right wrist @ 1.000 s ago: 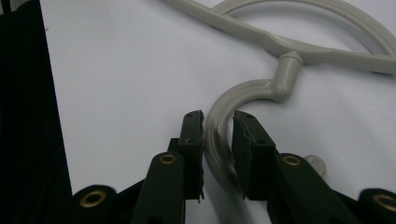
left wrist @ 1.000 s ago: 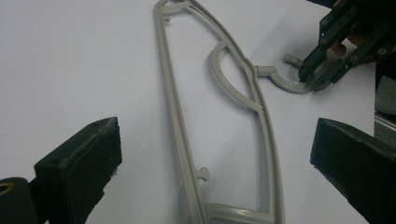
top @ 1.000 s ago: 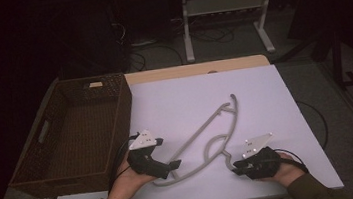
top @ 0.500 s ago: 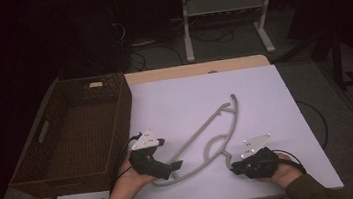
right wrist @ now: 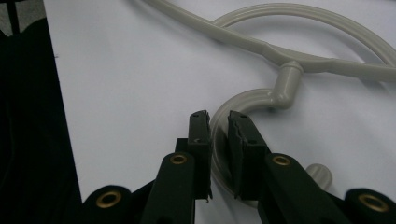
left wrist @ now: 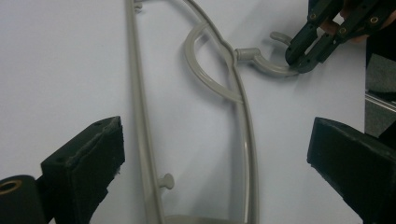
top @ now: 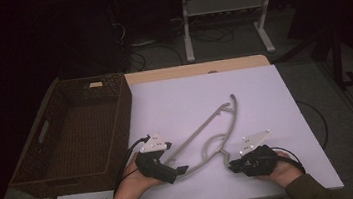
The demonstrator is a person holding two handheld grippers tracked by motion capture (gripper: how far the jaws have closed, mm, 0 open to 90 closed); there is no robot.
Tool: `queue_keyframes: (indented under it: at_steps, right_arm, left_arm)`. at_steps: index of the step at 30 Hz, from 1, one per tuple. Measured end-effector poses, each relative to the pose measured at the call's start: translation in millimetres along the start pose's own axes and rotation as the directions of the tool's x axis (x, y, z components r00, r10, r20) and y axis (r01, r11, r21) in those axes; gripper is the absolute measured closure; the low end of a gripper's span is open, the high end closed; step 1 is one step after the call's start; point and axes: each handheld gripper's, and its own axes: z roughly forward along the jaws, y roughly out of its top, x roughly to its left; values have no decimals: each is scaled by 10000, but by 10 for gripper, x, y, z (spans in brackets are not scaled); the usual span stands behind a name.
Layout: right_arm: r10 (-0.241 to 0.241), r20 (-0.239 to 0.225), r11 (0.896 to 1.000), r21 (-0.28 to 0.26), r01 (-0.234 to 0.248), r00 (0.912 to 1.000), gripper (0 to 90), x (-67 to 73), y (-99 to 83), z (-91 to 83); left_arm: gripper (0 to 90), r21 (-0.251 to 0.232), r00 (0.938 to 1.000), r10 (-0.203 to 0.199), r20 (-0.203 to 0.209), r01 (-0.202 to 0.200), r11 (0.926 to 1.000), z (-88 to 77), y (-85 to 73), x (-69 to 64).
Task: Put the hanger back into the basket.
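Grey plastic, thin and smooth, makes up the clothes hanger [top: 213,130], which lies flat on the white counter [top: 265,99] between the two hands, to the right of the wicker basket [top: 75,136]. The right tool [right wrist: 218,122] has just been closing and now pinches the curve of the hanger's hook [right wrist: 243,105] between its narrow jaws. The left tool [top: 180,169] is spread wide, its pads [left wrist: 91,156] standing either side of the hanger's end without touching it.

The main risk, as I judge it, is the hook grip: the hook is round and slick, and the jaws bite only a short stretch of it, so a lift from that end alone could let the hanger swivel or slide out. The left jaws straddle both the straight bar and the curved shoulder; closing askew could catch just one, twisting the frame. A hurried swing toward the basket could snag its rim.
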Motion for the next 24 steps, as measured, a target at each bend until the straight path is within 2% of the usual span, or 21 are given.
queue_keyframes:
  at_steps: [9, 11, 14, 21, 24]
  right_arm:
    - [-7, -81, 9999, -108, 6, 10000, 793, 3, 50, -55]
    - [-35, -100, 9999, -122, 34, 9999, 792, 2, 60, -60]
    - [-10, -153, 9998, -185, 7, 9999, 793, 0, 75, -76]
    - [-98, -164, 9995, -300, 93, 9998, 792, -2, 119, -106]
    - [-147, -154, 9993, -344, 141, 9998, 792, -5, 130, -110]
  left_arm:
    - [73, 533, 9992, 175, 353, -194, 9984, 170, 62, -75]
    - [135, 648, 9984, 213, 526, -247, 9976, 224, 85, -95]
    - [154, 1003, 9974, 460, 547, -513, 9936, 335, 119, -116]
    - [316, 1426, 9963, 418, 750, -522, 9884, 500, 171, -137]
    - [375, 1805, 9960, 402, 802, -542, 9821, 554, 170, -136]
